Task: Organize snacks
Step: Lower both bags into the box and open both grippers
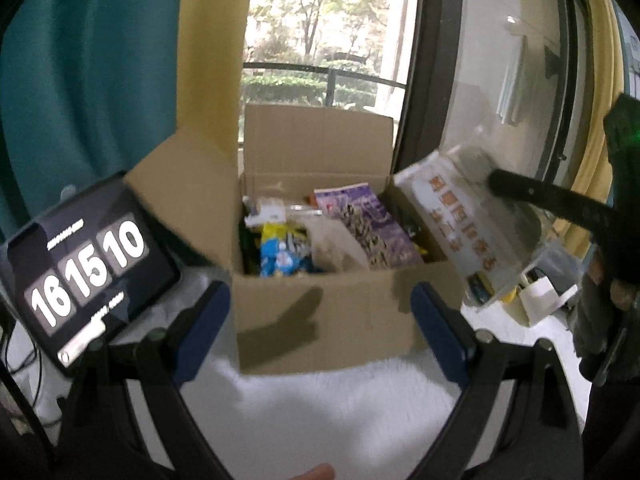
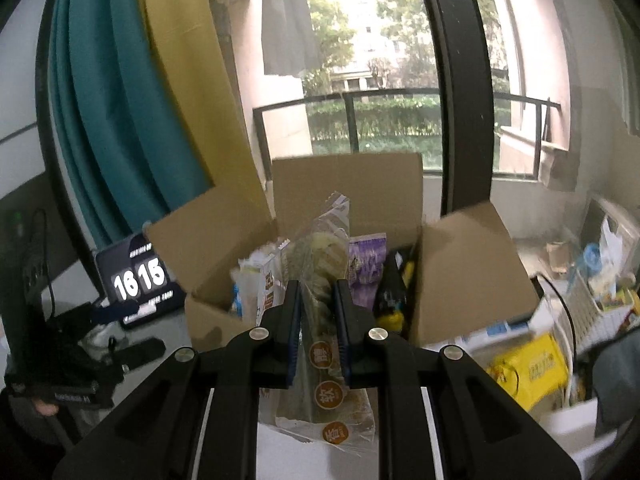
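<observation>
Right wrist view: at lower centre the right gripper (image 2: 317,308) is clamped on a clear snack bag (image 2: 320,280), held upright in front of the open cardboard box (image 2: 472,276) at mid-frame. The bag looks light, crinkly and slippery, its contents probably crushable; a pinch mid-body suits it. The left gripper (image 1: 320,332) gapes wide, empty, before the box.
</observation>
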